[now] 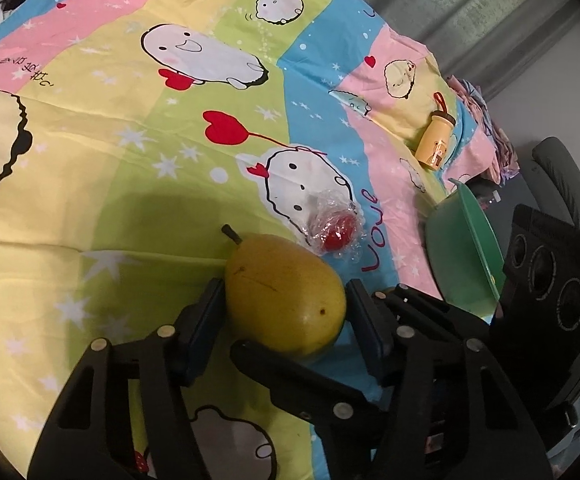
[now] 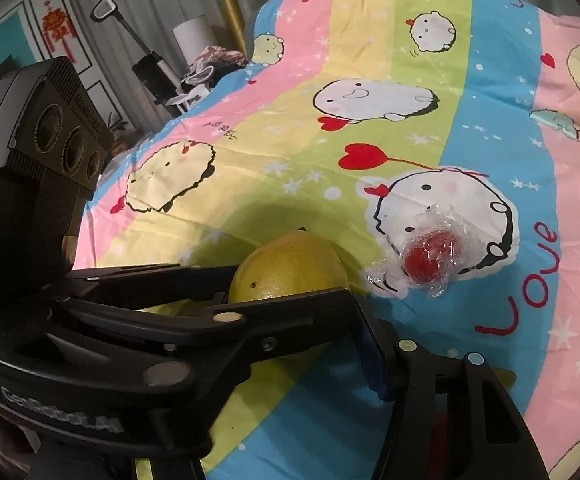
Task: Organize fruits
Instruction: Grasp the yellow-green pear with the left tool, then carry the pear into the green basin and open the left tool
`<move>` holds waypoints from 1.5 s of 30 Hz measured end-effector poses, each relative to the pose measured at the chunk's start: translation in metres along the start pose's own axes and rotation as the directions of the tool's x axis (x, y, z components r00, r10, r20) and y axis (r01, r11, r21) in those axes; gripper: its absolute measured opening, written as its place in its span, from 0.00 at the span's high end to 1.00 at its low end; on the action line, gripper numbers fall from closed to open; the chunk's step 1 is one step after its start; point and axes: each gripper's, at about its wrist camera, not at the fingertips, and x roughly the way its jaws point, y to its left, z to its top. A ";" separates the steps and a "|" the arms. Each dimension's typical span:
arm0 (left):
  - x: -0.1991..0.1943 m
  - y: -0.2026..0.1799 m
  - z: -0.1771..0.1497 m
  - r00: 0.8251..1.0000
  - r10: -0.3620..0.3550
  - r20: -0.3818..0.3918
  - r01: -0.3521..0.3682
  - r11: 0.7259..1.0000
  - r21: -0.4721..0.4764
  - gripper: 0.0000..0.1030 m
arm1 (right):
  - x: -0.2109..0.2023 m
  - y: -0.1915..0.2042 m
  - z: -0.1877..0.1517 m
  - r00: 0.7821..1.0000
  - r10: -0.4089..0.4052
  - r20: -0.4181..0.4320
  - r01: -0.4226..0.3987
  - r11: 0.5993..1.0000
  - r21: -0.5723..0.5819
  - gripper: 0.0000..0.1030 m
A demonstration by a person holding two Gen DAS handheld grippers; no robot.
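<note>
Two black hand-held grippers crowd one smooth yellow-green pear [image 1: 285, 300] lying on the bright cartoon-print cotton sheet [image 1: 109, 152]. The left gripper [image 1: 285, 312] brackets it, blue pads at both flanks; whether they press I cannot tell. The right gripper [image 2: 302, 316] — one finger in front of the pear, its grip unclear. Just beyond: a red fruit in crinkled clear plastic [image 1: 336, 234]. A green plastic bowl [image 1: 466, 256] sits at the bed's right edge — wide open sheet behind

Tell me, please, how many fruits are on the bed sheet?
2. A yellow pear lies between the left gripper's fingers. A small red fruit in clear plastic wrap lies just beyond it, on a cartoon face. Others may be hidden in the green bowl.
</note>
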 end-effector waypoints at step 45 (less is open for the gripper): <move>-0.029 -0.174 -0.093 0.998 -0.027 -0.058 0.044 0.950 0.309 0.43 | -0.172 -0.007 -0.111 0.977 -0.114 0.179 0.083 0.981 0.174 0.41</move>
